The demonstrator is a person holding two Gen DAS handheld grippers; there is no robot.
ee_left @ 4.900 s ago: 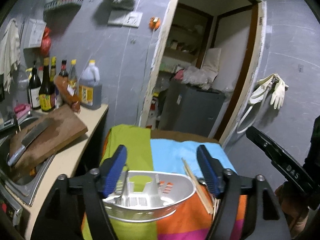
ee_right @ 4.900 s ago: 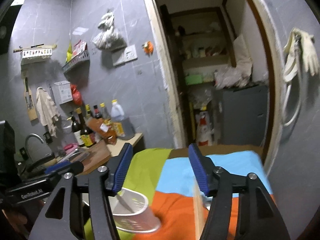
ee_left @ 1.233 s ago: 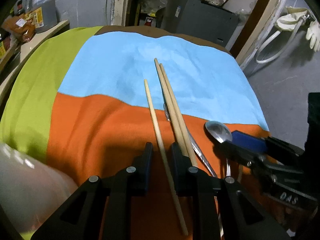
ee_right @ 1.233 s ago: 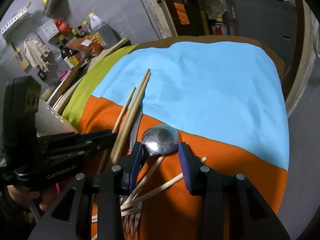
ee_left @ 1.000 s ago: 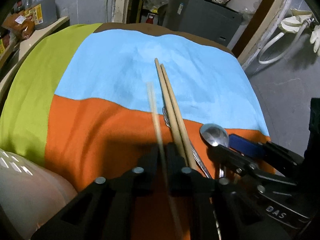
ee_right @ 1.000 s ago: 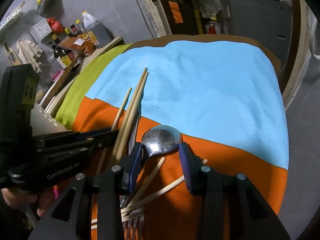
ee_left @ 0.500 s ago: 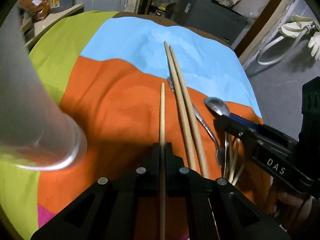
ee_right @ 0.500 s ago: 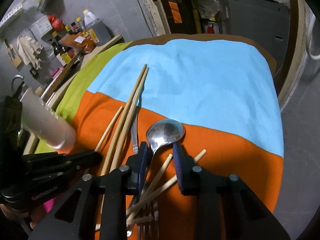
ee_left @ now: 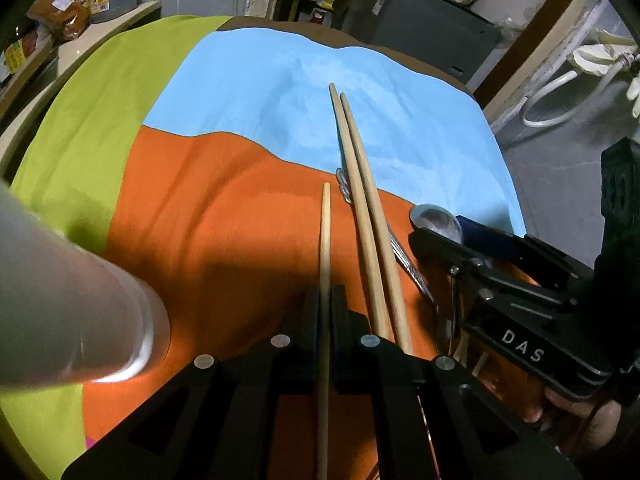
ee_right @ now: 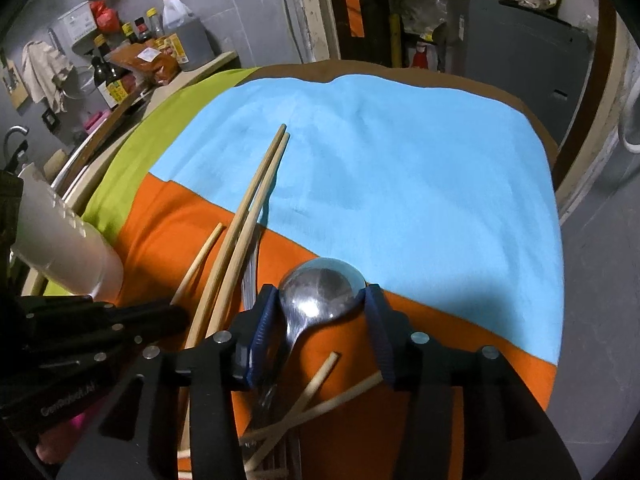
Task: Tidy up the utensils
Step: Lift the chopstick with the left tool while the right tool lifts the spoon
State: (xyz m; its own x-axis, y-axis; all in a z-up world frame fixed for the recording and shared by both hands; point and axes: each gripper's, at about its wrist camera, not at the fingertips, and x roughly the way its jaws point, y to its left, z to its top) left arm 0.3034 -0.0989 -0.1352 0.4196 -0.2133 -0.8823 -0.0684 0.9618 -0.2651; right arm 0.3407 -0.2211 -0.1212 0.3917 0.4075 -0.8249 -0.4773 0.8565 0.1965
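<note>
Early stage. Left gripper [ee_left: 325,300] clenched on single chopstick [ee_left: 325,240], lifted over orange cloth [ee_left: 224,216]. Right gripper [ee_right: 320,312] opening, jaws astride spoon [ee_right: 320,292], not pinching. Holder [ee_left: 72,312] near left. Chopstick pair [ee_left: 360,200], fork, loose sticks not yet collected.

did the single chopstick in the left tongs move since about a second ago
Yes. The chopstick, pinched in the left tongs, has slid back along the pair of chopsticks on the cloth; its tip was on the blue patch and is now over the orange.
</note>
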